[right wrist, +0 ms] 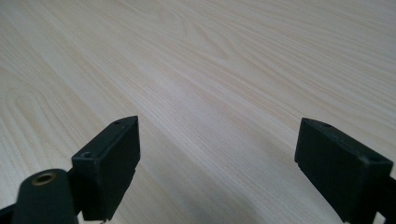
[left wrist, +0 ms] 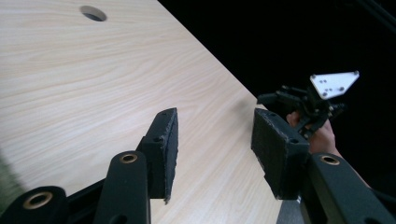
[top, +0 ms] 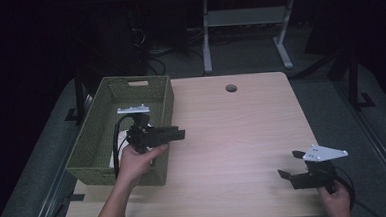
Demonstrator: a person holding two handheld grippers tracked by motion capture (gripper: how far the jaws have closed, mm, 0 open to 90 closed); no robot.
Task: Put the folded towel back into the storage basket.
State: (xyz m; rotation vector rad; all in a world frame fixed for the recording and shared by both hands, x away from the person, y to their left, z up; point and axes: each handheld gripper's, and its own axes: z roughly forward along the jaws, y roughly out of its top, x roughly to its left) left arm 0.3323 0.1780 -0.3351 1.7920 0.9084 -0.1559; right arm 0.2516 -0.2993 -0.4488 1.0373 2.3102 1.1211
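Note:
A green woven basket (top: 94, 153) stands on the left side of the light wooden table (top: 232, 131). A hand holds my left gripper (top: 180, 134) over the basket's right wall, pointing right across the table. Its jaws are open with nothing between them, as the left gripper view confirms (left wrist: 215, 126). Something pale (top: 112, 161) lies in the basket beside the hand; I cannot tell what it is. My right gripper (top: 288, 164) is held low near the table's front right corner, pointing left. Its jaws are wide open over bare wood (right wrist: 219, 135). It also appears far off in the left gripper view (left wrist: 280, 99).
A round cable hole (top: 231, 88) sits near the table's far edge. Behind the table stands another desk's white frame (top: 206, 37), with cables on the dark floor. The basket's far wall has a handle slot (top: 138, 83).

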